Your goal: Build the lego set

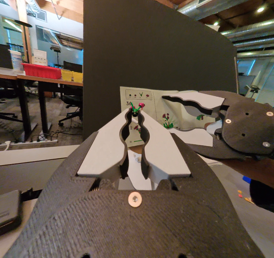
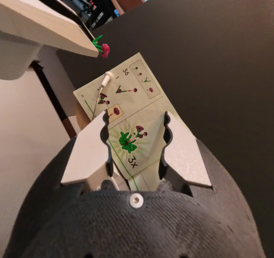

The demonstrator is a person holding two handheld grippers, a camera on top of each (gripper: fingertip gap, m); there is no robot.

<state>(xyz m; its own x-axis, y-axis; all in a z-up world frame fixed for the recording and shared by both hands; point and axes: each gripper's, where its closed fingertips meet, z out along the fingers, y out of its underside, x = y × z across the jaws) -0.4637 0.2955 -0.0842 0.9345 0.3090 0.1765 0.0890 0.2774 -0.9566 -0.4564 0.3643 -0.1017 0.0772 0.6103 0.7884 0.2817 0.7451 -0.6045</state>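
Note:
My left gripper (image 1: 135,113) is shut on a small green lego flower stem (image 1: 135,110) with magenta blossoms, pinched at its fingertips and held up in front of the instruction booklet (image 1: 149,101). The same stem (image 2: 102,46) shows in the right wrist view, sticking out past the left gripper's finger (image 2: 49,27) at the upper left. My right gripper (image 2: 135,115) is open and empty, its jaws wide apart and tilted, facing the booklet (image 2: 133,102). In the left wrist view it comes in from the right, open (image 1: 170,113), beside the held stem.
A dark panel (image 1: 148,51) stands behind the booklet. A white pin on a wire (image 2: 106,79) holds the booklet. Small orange and red lego pieces (image 1: 243,196) lie on the table at the right. Red and yellow bins (image 1: 43,71) sit on a far desk. The gap from one gripper's tips to the other's is roughly 8 cm.

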